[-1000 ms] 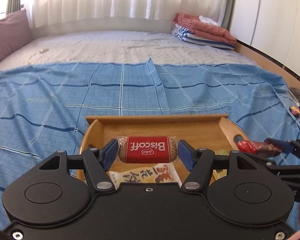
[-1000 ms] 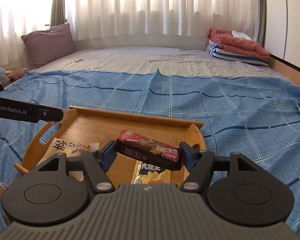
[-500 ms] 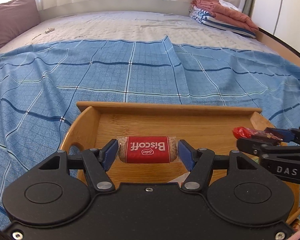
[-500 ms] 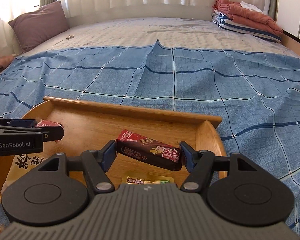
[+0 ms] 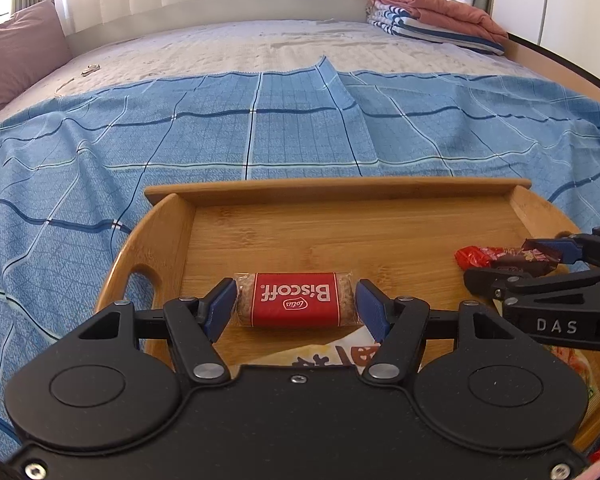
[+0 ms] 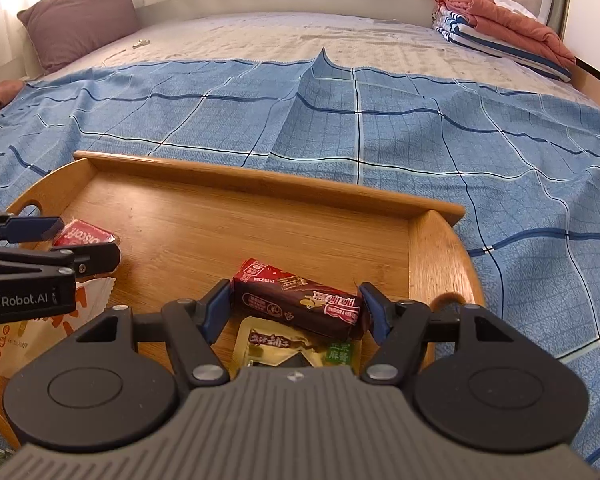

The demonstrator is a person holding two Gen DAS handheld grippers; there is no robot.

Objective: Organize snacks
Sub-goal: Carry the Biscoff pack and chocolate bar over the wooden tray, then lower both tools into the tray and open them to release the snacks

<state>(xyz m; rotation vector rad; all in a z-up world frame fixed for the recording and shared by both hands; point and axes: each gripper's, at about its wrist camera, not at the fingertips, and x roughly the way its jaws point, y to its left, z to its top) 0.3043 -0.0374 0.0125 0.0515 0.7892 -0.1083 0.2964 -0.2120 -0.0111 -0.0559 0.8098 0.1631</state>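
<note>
Left gripper (image 5: 296, 305), black with blue pads, clamped end to end on a red-wrapped Biscoff biscuit pack (image 5: 295, 300), both pads pressed against the clear wrapper ends. Hovering low over the left half of the rectangular bamboo tray (image 5: 340, 188), near its cut-out handle. Right gripper (image 6: 296, 308), grey-bodied with the same blue pads, closed on a dark brown chocolate wafer bar with a red end (image 6: 298, 300), the bar tilted between the pads. Poised over the right half of the tray, close to its right wall.

Inside the tray, beneath the right gripper: a yellowish flat snack sachet with dark print (image 6: 276, 346). Toward the tray's near left side, under the left gripper: a white and orange snack bag (image 6: 40, 332), partly hidden. Far half of the tray floor bare wood.

Under the tray: a blue checked bedsheet (image 5: 260, 128) spread over a pale mattress. Well beyond the tray, at the far left: a mauve pillow (image 6: 80, 16). At the far right: a folded pile of pink and striped bedding (image 5: 432, 12).
</note>
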